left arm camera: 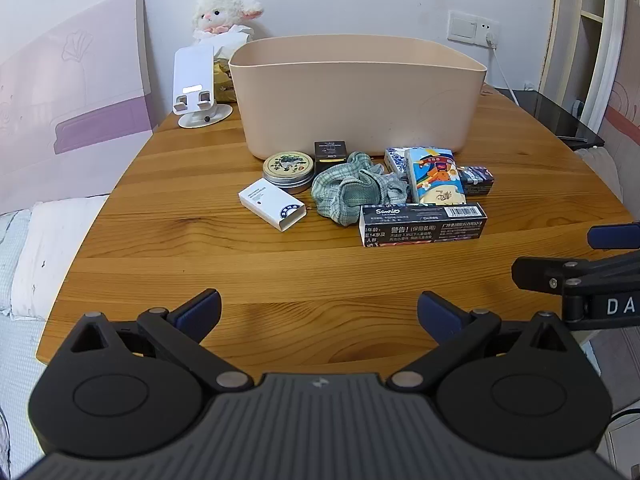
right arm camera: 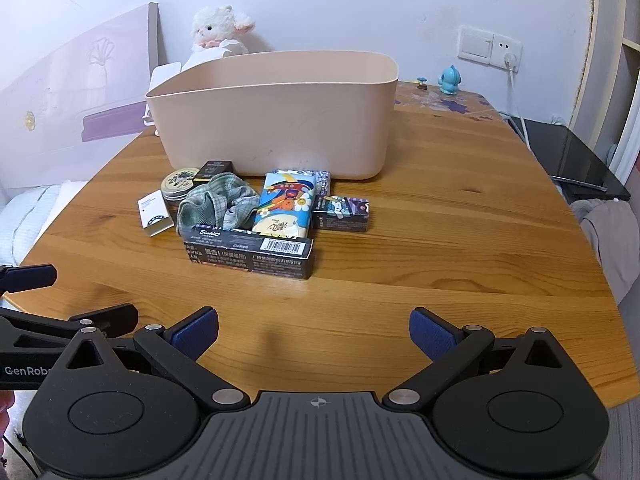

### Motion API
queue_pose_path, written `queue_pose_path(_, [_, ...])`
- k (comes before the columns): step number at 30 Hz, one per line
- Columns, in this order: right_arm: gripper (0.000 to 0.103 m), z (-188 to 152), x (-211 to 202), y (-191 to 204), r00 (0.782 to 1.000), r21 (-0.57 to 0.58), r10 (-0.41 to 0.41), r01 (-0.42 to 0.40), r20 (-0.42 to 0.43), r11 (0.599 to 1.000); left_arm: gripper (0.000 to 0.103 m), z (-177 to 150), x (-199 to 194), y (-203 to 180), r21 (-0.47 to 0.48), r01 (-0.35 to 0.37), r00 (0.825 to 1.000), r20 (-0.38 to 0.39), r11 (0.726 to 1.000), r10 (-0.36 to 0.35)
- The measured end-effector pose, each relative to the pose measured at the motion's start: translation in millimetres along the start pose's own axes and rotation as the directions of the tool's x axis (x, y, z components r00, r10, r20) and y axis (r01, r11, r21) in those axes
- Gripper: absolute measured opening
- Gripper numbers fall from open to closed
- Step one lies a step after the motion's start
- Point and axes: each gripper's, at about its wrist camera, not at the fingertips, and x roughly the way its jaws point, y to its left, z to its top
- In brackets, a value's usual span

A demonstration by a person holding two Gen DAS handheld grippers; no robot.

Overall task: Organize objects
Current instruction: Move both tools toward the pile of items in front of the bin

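The left gripper (left arm camera: 319, 312) and right gripper (right arm camera: 314, 330) are held spread wide at lower frame, nothing touched. The black box (right arm camera: 249, 252) is seen mid-frame amid clutter, before the beige bin (right arm camera: 276, 120).

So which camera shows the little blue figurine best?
The right wrist view: the blue figurine stands in plain sight behind the beige bin, near the wall socket. In the left wrist view, the bin hides it.
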Motion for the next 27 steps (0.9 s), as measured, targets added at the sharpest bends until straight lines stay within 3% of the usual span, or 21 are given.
queue_pose_path(27, [0.103,2.2,2.2,0.0,1.000,-0.009,-0.013,0.013,0.005,1.000,0.103,1.0,0.5,1.5,0.001,0.002,1.000,0.002,1.000,-0.002])
